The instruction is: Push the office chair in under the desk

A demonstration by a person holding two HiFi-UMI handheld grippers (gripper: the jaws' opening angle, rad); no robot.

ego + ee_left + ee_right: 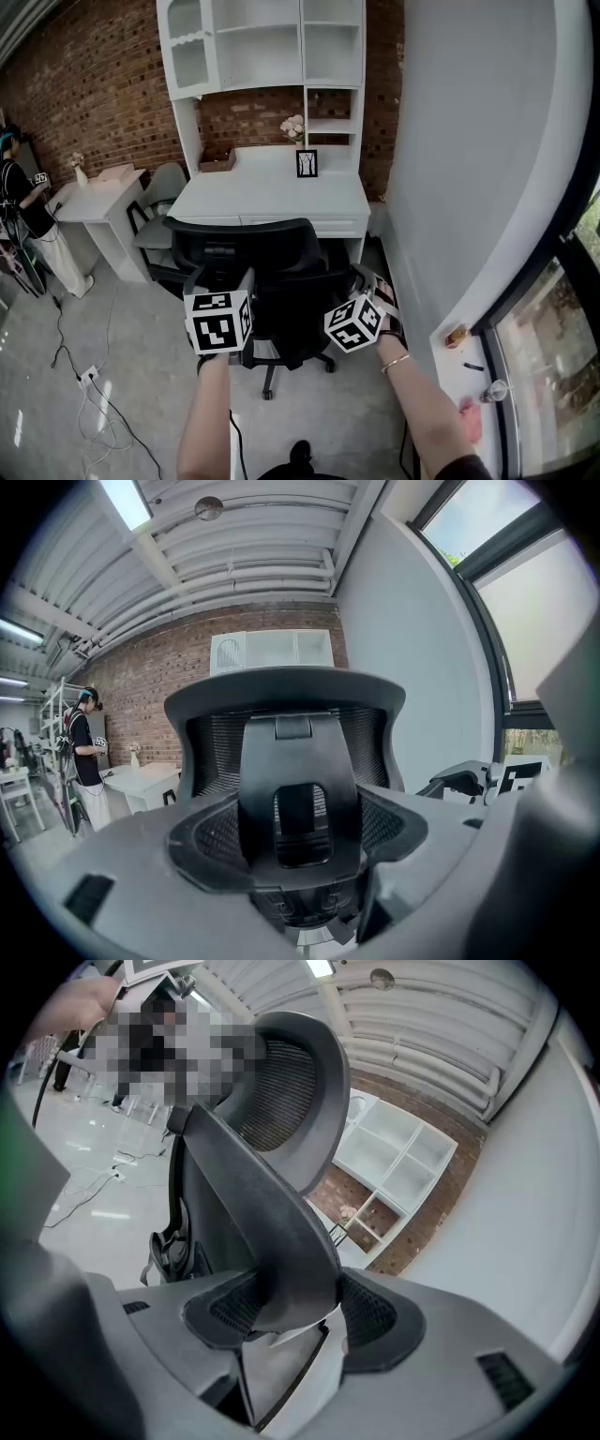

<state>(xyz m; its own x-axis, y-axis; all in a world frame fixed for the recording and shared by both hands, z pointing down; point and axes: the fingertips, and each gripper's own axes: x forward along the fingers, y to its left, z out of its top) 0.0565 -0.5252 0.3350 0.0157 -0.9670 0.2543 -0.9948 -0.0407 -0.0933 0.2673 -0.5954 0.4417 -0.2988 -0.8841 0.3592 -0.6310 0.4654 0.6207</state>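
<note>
Your left gripper (300, 850) and right gripper (292, 1321) each have their fingers (202, 841) set wide and clamped on the back spine (298, 761) of the black office chair (248, 251), the left from straight behind, the right from the side. I judge you are at the push itself: the chair stands just before the white surface (272, 195), not fully under. Drive it straight forward, evenly. Only the head view shows that approach; the gripper views show the hold.

a: chairs?
b: two: one black mesh office chair (281, 272), one grey plastic chair (167, 183).
a: desks?
b: two: one wide white wooden desk (272, 192), one small white side desk (94, 202).
</note>
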